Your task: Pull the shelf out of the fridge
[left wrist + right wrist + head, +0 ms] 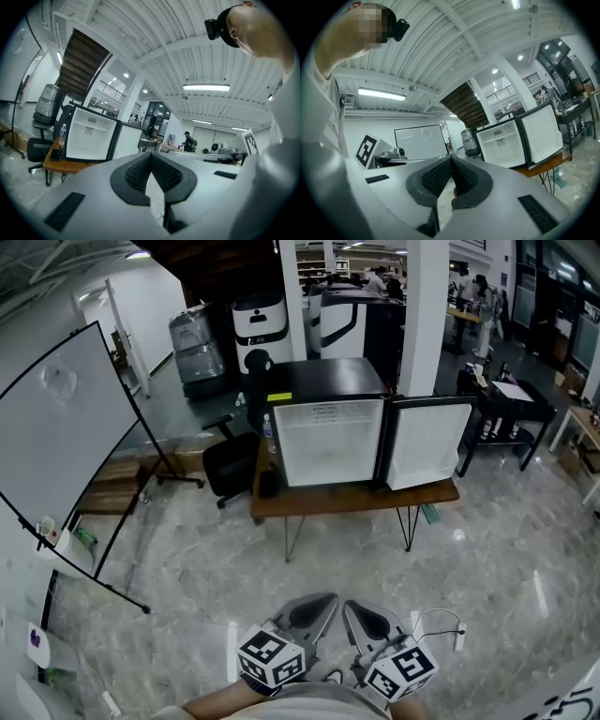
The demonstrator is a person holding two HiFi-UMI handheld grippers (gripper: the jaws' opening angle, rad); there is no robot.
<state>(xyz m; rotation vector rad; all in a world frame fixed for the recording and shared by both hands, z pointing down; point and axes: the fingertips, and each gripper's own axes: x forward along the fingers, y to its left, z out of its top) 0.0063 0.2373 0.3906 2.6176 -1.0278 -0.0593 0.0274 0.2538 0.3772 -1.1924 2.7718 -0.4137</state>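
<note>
The small black fridge [328, 442] stands open with its door [429, 442] swung out to its right, and the white shelf [497, 140] sits in place high in its otherwise bare white interior. The fridge rests on a wooden worktop [356, 498] with a water bottle [268, 432] at its left, and a whiteboard [66, 427] stands further left on the marbled floor [469, 568]. Well in front of the fridge, the left gripper [323, 604] and right gripper [356, 610] are both clenched on nothing.
</note>
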